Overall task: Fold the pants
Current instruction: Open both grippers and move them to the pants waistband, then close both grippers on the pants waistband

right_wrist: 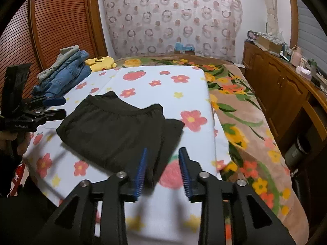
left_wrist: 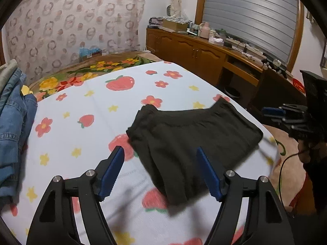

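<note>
The black pants (left_wrist: pixel 194 134) lie folded into a compact rectangle on the strawberry-print sheet (left_wrist: pixel 81 102), waistband on the far side. My left gripper (left_wrist: pixel 159 150) hovers open over their near left part, its blue pads wide apart and pressing nothing. In the right wrist view the pants (right_wrist: pixel 118 130) sit left of centre. The right gripper (right_wrist: pixel 163 150) is open just above their near right corner, which shows in the gap between its pads without being pinched. Each view catches the other gripper at its edge: the right one (left_wrist: pixel 273 114) and the left one (right_wrist: pixel 55 107).
A pile of folded jeans (right_wrist: pixel 65 75) and a yellow plush toy (right_wrist: pixel 100 62) sit at the sheet's far left. A floral blanket (right_wrist: pixel 245 122) covers the bed to the right, with a wooden cabinet (right_wrist: pixel 276 85) beyond it. A dark bin (left_wrist: pixel 232 92) stands by the cabinet.
</note>
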{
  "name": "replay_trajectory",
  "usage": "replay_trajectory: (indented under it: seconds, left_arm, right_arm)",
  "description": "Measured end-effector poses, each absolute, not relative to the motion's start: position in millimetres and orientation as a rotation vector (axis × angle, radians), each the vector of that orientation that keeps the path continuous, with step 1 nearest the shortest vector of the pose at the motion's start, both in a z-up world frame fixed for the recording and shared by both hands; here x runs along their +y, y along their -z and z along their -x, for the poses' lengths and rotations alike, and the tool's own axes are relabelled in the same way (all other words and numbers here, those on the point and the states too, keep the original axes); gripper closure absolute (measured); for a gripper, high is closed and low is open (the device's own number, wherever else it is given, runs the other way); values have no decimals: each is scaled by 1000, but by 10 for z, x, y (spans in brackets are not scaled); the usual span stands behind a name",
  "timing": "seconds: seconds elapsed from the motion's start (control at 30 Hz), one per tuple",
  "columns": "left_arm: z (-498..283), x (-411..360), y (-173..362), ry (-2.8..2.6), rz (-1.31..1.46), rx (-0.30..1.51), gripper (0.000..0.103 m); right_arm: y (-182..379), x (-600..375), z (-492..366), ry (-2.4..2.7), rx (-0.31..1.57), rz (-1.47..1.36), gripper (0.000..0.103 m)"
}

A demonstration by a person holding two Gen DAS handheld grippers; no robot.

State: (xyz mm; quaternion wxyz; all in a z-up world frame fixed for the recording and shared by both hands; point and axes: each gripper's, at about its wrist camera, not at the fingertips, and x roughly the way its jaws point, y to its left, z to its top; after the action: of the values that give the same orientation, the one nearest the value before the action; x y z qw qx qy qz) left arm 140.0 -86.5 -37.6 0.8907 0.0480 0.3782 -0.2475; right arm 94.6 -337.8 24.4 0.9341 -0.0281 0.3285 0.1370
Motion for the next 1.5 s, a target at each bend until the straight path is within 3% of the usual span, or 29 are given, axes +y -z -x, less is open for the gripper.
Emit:
replay_trajectory:
  seconds: [0.93, 1.17, 1.47, 1.5]
  left_arm:
    - [-2128, -916, 743, 536, -59, 931, 29]
    - [-2086, -955, 697, 609, -30, 930, 62]
    - [-2076, -960, 684, 625, -24, 928, 72]
    - [-2071, -964, 678, 627, -25, 925, 74]
  right_arm:
    - [5, -3386, -1803, -312, 793, -12, 54]
    - [1, -3336, -1815, -344, 802, -15, 54]
    - [12, -3308, -1842, -375, 803, -30, 54]
    - [13, -3303, -1841, -375, 803, -30, 60]
